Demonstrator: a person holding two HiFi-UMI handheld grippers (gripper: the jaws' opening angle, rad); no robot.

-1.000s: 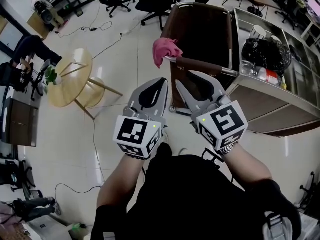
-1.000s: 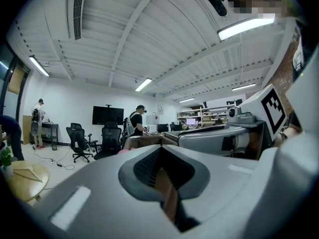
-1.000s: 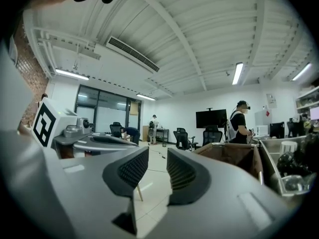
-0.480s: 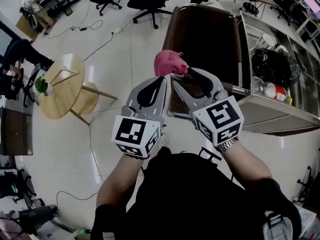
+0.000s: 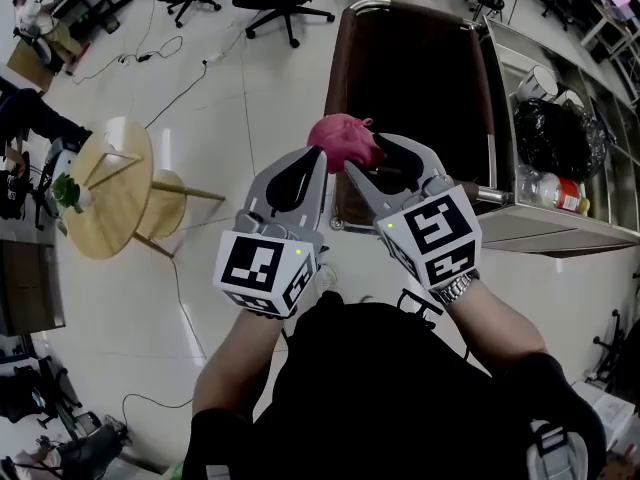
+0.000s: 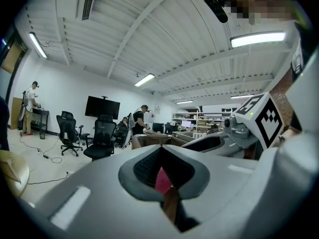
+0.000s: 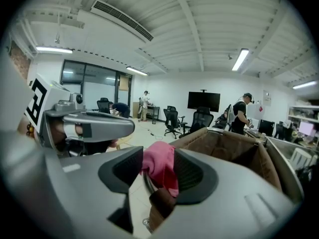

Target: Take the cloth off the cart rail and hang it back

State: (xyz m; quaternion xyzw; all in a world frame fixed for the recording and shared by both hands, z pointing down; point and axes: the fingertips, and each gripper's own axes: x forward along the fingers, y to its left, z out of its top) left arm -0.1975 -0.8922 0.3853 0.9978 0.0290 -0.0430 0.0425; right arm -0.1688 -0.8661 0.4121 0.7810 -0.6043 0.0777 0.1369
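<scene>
**Pink cloth bunched on the rail end, right jaws spread round it**

Head view: the pink cloth [image 5: 345, 143] sits in a loose bunch on the near end of the cart rail [image 5: 488, 196], at the corner of the brown-lined cart [image 5: 410, 6]. The right gripper [image 5: 378, 156] reaches to it with its jaws spread wide, the cloth at their tips. The left gripper [image 5: 314, 160] lies just beside it, jaws together and nothing in them.

Left gripper view: the two jaws meet at their tips. Only a sliver of pink shows through the window between them, so the cloth lies beyond the jaws, not in the grip.

Right gripper view: the jaws stand far apart with the cloth between the pads, draped over the brown padded rail end. The pads do not press on it, so this gripper holds nothing.

Handling, as a judgement: the cloth looks light, soft and limp. It will likely fold and sag wherever it is lifted, but it should neither break nor slip easily from the ribbed pads.

- **Where to grip:** the raised hump above the rail looks best, pinching fabric only so the jaws do not close on the rail itself.
- **Lifting:** a grip on one fold may leave the rest trailing, so it wants a straight lift until the hanging part clears the rail.
- **Hanging it back:** the middle should go across the rail with both sides hanging about evenly — otherwise its own weight may drag it off.
</scene>
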